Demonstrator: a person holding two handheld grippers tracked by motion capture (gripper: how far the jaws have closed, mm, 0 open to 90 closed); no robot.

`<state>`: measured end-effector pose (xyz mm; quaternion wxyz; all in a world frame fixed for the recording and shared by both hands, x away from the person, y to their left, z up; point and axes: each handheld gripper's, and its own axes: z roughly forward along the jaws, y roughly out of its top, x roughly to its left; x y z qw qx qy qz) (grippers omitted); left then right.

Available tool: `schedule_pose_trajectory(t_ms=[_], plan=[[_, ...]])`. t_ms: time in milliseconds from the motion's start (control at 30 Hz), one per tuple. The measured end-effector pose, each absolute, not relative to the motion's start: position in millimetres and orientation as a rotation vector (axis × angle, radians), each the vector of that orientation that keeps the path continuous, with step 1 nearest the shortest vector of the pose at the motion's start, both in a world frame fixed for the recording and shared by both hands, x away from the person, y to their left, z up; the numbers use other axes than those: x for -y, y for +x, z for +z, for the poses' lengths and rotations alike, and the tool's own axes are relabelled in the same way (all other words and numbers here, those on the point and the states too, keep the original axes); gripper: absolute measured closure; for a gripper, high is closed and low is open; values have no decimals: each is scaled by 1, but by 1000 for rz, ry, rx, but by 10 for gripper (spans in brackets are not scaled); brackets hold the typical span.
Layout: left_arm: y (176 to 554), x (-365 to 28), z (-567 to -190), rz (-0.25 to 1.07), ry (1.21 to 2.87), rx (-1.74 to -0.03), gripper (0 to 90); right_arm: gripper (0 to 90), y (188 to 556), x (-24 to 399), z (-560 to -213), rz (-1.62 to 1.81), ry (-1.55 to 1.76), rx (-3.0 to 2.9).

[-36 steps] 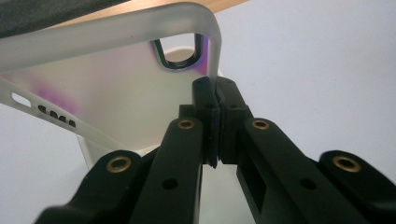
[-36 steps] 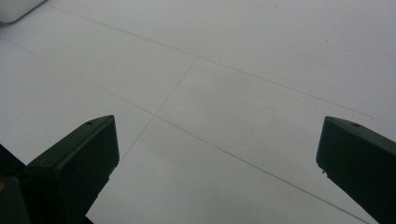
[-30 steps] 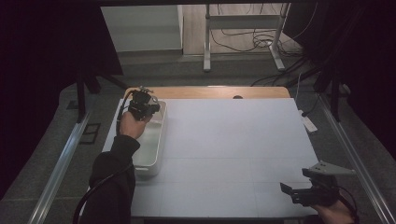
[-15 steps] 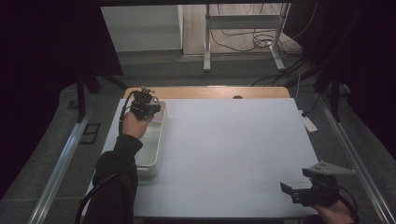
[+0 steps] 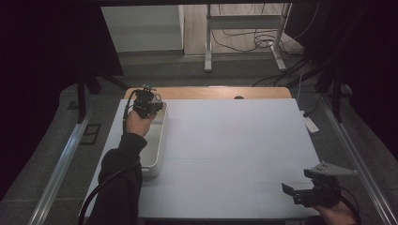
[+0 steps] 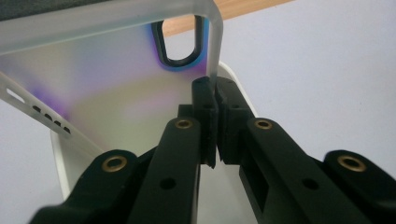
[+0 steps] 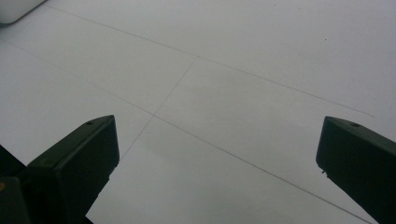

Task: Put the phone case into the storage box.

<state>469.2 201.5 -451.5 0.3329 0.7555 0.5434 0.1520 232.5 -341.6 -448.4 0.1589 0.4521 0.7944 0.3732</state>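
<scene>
From the high view, the left hand-held gripper [image 5: 149, 104] sits in the upper left of the frame, raised over the far end of a white tray [image 5: 155, 150] that lies along the left side of the desk [image 5: 234, 150]. What it holds is too small to make out from here. A dark sleeve [image 5: 117, 183] runs up to it from the bottom edge. The right hand-held gripper [image 5: 307, 193] rests low in the lower right corner, well apart from the tray, with bare desk under it.

In the left gripper view, the left hand-held gripper [image 6: 215, 121] has its black jaws clenched on the thin edge of a translucent phone case [image 6: 107, 79]. The case fills the upper left of the frame, with a frosted back showing a purple tint, a dark-rimmed camera cutout near the top centre, and small slots along its lower left edge. The pads pinch the rim at its rounded corner. Below and behind the case, the white tray [image 6: 60, 163] curves round, and the pale desk [image 6: 327, 70] spreads across the right.

In the right gripper view, the right hand-held gripper [image 7: 217, 158] is released, its two jaws standing wide apart at the lower corners with nothing between them. A corner of the tray [image 7: 16, 9] peeks into the upper left.
</scene>
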Motion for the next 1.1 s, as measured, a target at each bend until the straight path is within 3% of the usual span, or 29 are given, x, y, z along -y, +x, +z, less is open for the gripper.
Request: schedule_pose_trajectory(t_ms=[800, 1100], plan=[[465, -202, -444, 386, 1934, -1364, 761, 0, 232, 342, -448, 1072, 1290, -2269], [460, -200, -439, 383, 1939, -1329, 676, 0, 232, 342, -448, 1070, 1287, -2267]])
